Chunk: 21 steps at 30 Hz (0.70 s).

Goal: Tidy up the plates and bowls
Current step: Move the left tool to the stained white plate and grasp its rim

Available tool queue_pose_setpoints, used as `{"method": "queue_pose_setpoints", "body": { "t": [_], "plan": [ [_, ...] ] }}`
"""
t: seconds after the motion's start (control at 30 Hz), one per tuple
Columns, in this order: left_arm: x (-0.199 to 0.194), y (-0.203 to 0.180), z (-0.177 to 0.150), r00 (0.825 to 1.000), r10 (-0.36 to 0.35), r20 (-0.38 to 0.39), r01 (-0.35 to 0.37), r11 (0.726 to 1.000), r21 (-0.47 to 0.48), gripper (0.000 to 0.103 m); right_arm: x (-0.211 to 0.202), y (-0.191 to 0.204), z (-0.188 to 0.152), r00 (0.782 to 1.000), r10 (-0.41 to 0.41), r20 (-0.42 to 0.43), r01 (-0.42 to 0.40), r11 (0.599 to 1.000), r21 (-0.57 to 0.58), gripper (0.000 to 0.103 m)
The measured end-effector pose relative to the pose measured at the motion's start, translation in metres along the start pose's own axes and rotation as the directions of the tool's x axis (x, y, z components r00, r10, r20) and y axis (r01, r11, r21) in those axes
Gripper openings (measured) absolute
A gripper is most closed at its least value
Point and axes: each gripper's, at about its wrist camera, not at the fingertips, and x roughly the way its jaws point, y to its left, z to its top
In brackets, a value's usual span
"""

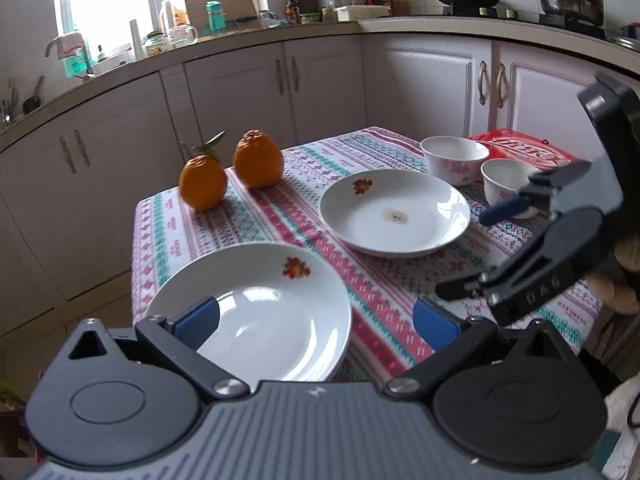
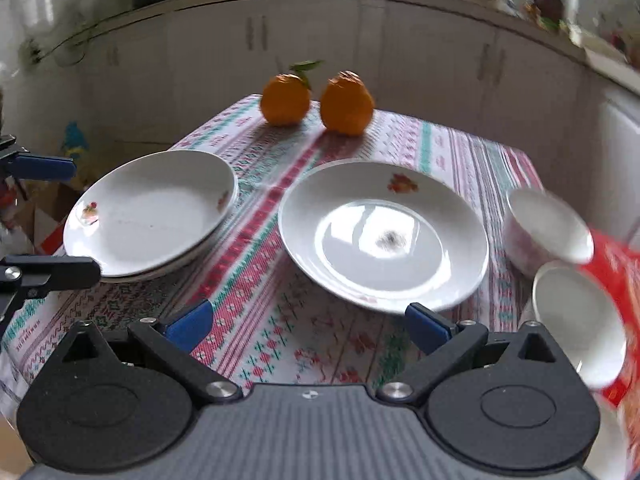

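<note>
A stack of white plates (image 1: 260,312) (image 2: 152,212) sits at the table's left corner. A single white plate (image 1: 394,212) (image 2: 384,236) with a dark spot lies mid-table. Two white floral bowls (image 1: 454,158) (image 1: 504,180) stand at the right; they also show in the right wrist view (image 2: 548,228) (image 2: 576,320). My left gripper (image 1: 316,324) is open, its left finger (image 1: 198,322) over the stack's near rim. My right gripper (image 2: 310,324) is open just in front of the single plate; it also shows in the left wrist view (image 1: 472,252).
Two oranges (image 1: 202,182) (image 1: 258,160) stand at the table's far corner. A red packet (image 1: 524,150) lies by the bowls. A patterned tablecloth (image 1: 280,220) covers the small table. Kitchen cabinets (image 1: 240,92) and a cluttered counter run behind.
</note>
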Motion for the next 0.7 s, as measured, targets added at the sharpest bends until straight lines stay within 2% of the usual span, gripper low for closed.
{"method": "queue_pose_setpoints", "body": {
  "t": [0.2, 0.37, 0.7],
  "plan": [
    [0.023, -0.01, 0.029, 0.999, -0.033, -0.001, 0.033, 0.998, 0.05, 0.102, 0.009, -0.014, -0.013, 1.0, -0.027, -0.011, 0.028, 0.998, 0.056, 0.103],
    [0.056, -0.015, 0.052, 0.995, -0.085, -0.051, 0.089, 0.993, 0.083, 0.102, 0.02, -0.023, -0.011, 0.998, -0.061, -0.012, 0.062, 0.996, 0.071, 0.103],
    [0.142, -0.013, 0.099, 0.963, -0.183, -0.197, 0.214, 0.965, 0.152, 0.102, 0.044, -0.037, -0.005, 0.994, -0.1, -0.042, 0.104, 0.986, 0.127, 0.103]
  ]
}}
